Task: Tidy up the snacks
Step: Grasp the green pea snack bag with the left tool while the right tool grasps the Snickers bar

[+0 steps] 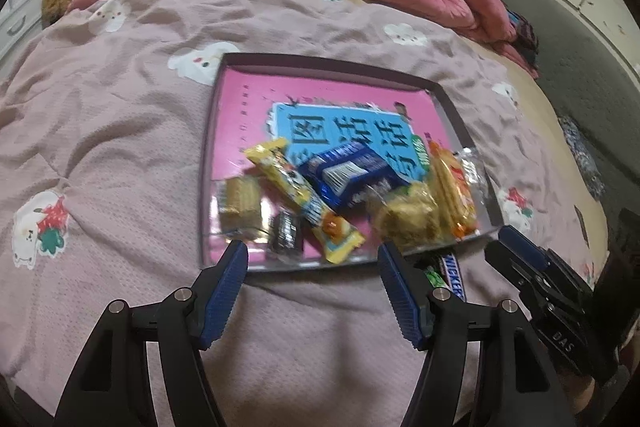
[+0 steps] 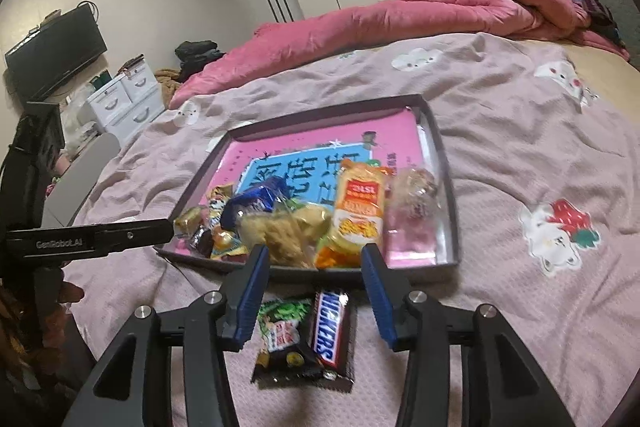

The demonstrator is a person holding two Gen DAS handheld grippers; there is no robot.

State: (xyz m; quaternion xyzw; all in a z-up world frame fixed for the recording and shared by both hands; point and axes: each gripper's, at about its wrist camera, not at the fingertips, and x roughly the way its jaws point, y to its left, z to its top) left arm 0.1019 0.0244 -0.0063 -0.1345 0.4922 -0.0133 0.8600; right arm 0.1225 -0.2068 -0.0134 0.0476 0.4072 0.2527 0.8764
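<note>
A dark shallow tray (image 1: 212, 131) (image 2: 448, 187) with a pink and blue book cover inside lies on the bed. Several wrapped snacks are heaped at its near end: a blue packet (image 1: 348, 175), a yellow bar (image 1: 304, 195), an orange packet (image 2: 360, 211), a clear bag of pale crisps (image 2: 280, 231). A Snickers bar (image 2: 330, 327) and a green-topped packet (image 2: 280, 331) lie on the blanket outside the tray, between my right gripper's fingers. My right gripper (image 2: 314, 295) is open and empty above them. My left gripper (image 1: 312, 283) is open and empty at the tray's near edge.
A pink-grey blanket (image 1: 120, 147) with cartoon patches covers the bed. A rolled pink quilt (image 2: 440, 7) lies along the far side. Wardrobes, white drawers (image 2: 128, 99) and a TV (image 2: 56, 51) stand beyond the bed. The right gripper shows in the left wrist view (image 1: 532, 267).
</note>
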